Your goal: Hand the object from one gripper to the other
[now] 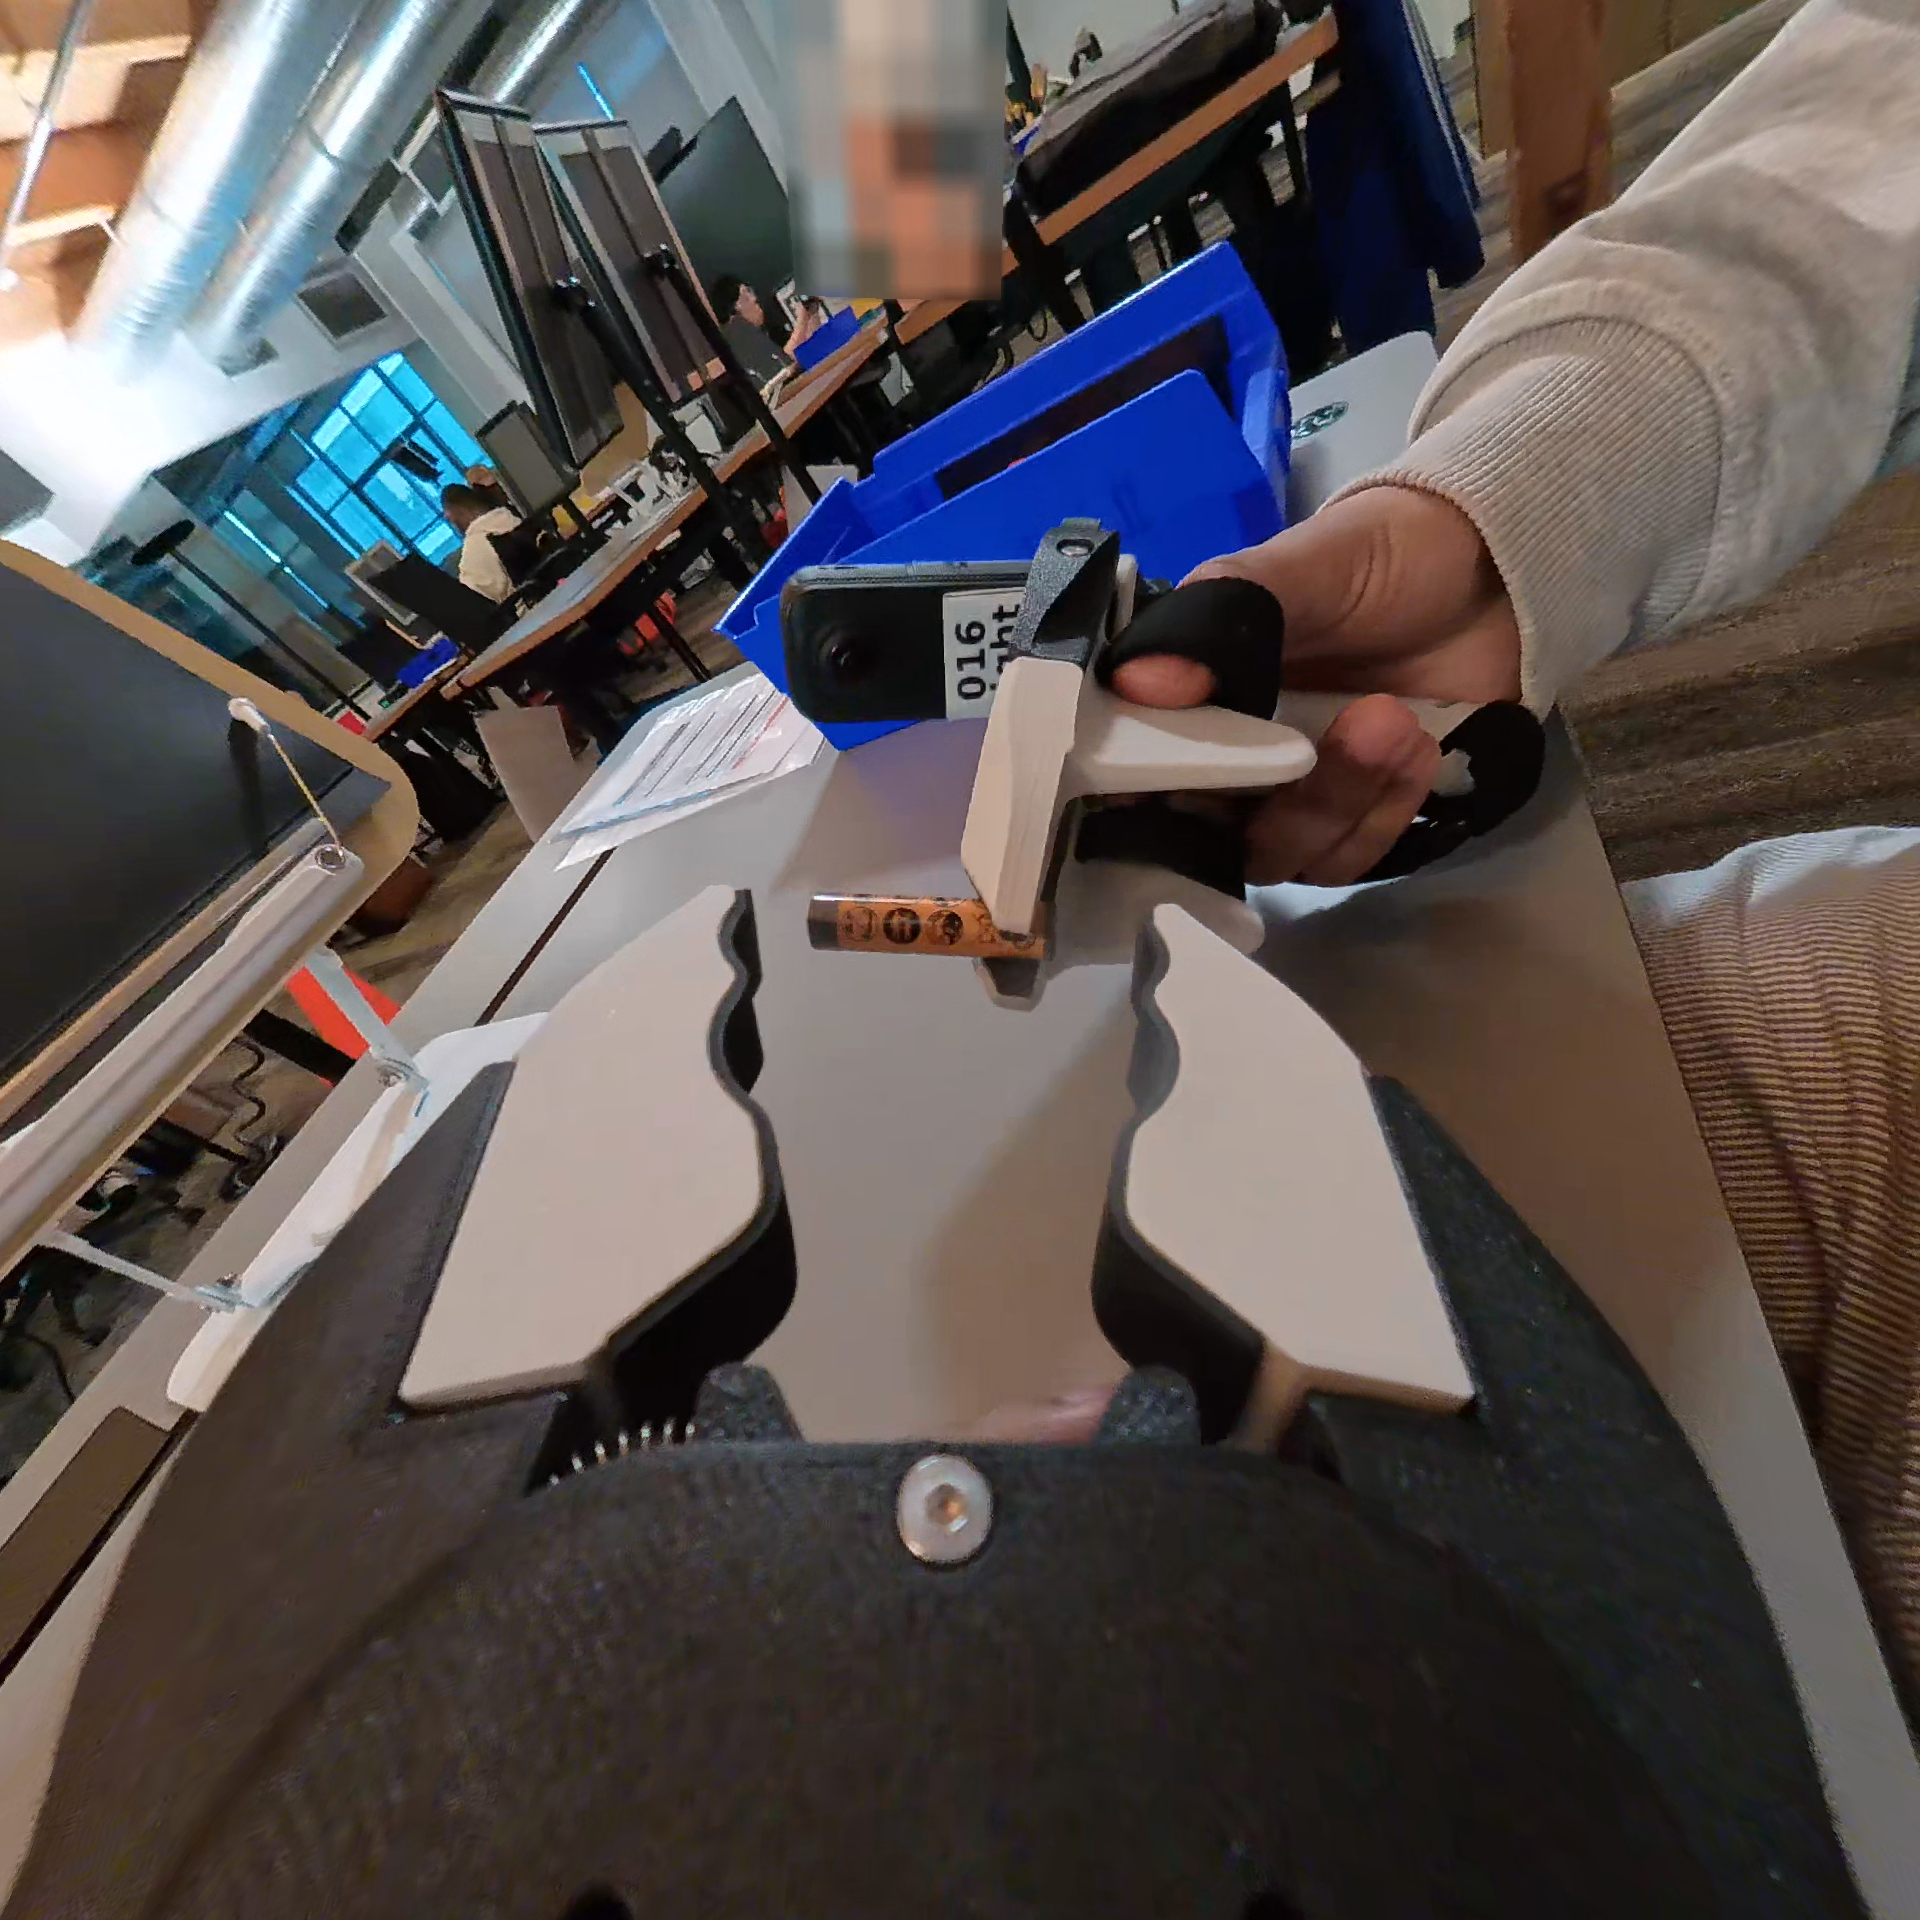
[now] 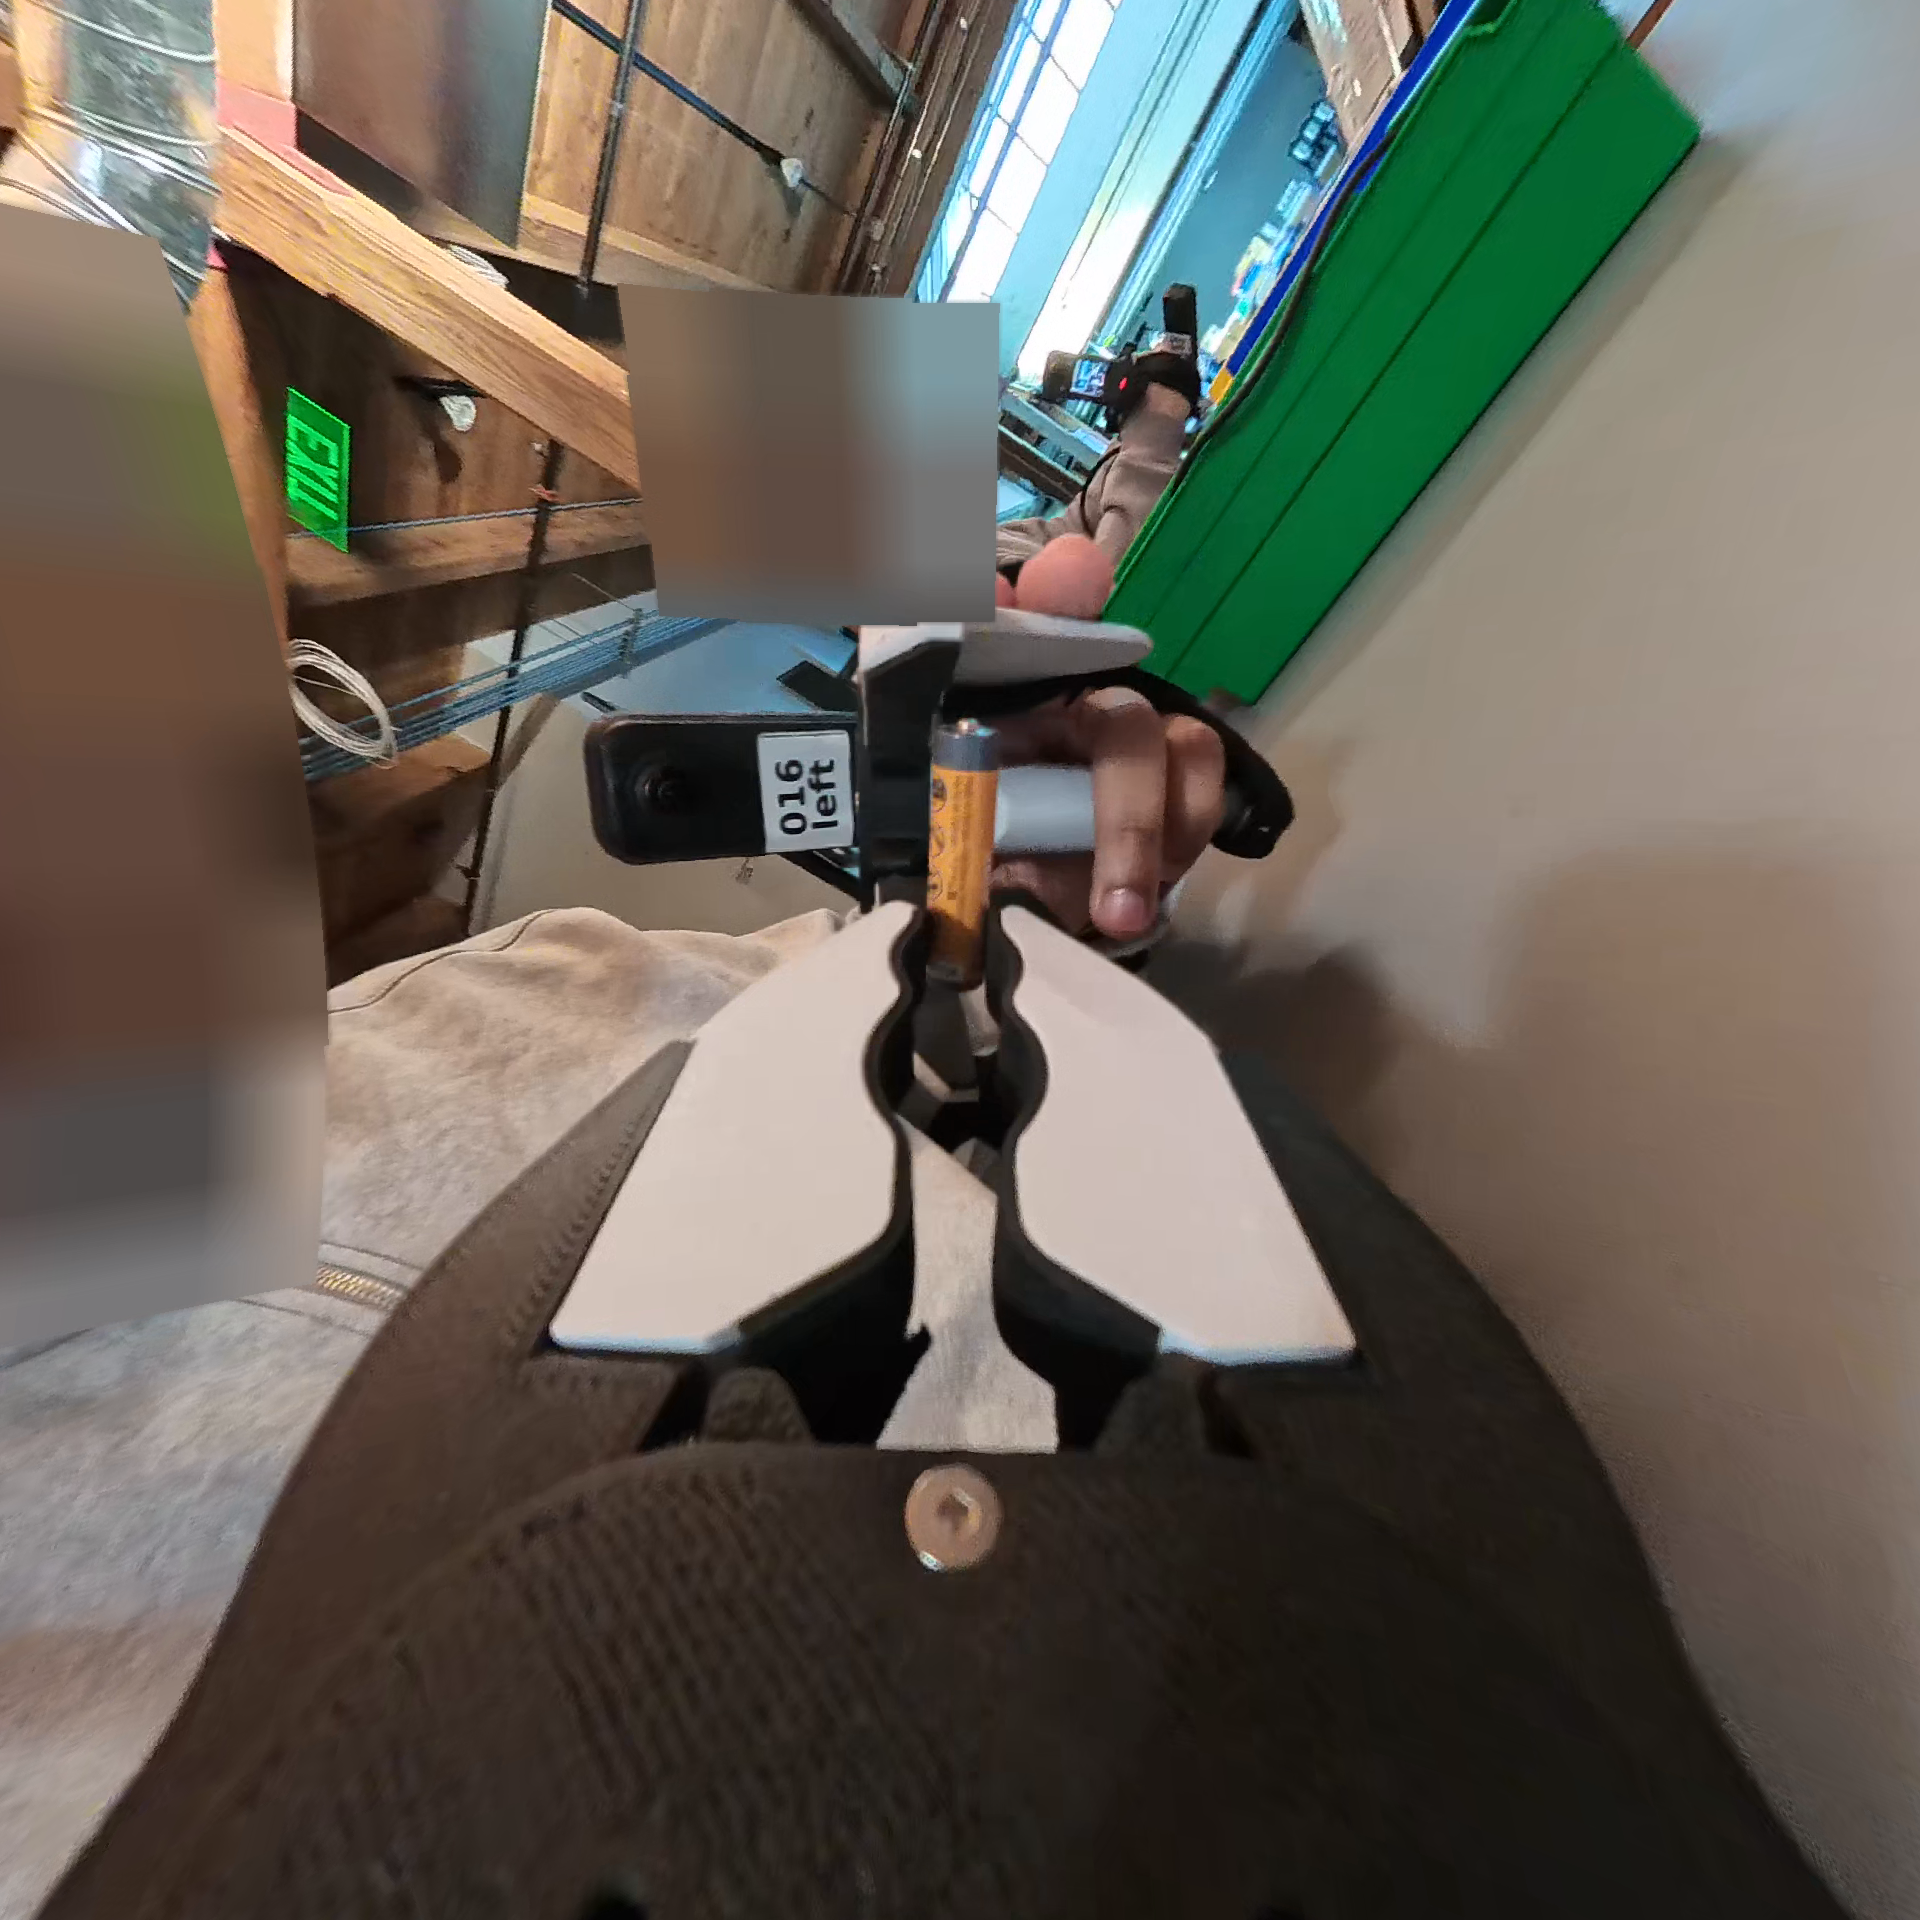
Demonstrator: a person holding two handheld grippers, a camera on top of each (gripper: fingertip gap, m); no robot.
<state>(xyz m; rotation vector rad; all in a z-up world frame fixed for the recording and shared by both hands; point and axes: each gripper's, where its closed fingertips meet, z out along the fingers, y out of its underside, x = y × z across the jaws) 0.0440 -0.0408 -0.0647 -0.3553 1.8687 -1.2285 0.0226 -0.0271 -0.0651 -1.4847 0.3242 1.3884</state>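
Note:
An orange battery with a black end (image 1: 909, 925) is clamped at one end in my right gripper (image 1: 1013, 951), which a hand holds above the grey table (image 1: 935, 1164). The battery sticks out sideways to the left. My left gripper (image 1: 951, 920) is wide open, and the free end of the battery lies just beyond the gap between its fingertips. In the right wrist view my right gripper (image 2: 958, 925) is shut on the lower end of the battery (image 2: 961, 831). The open left gripper (image 2: 1029, 732) and its black camera (image 2: 717, 790) show right behind the battery.
A blue bin (image 1: 1091, 488) stands on the table behind the right gripper, with a bagged paper sheet (image 1: 696, 748) to its left and a silver laptop (image 1: 1351, 405) to its right. A green bin (image 2: 1403, 364) stands on the table. A sleeved arm (image 1: 1621, 416) reaches in from the right. The grippers are tip to tip, or close to it.

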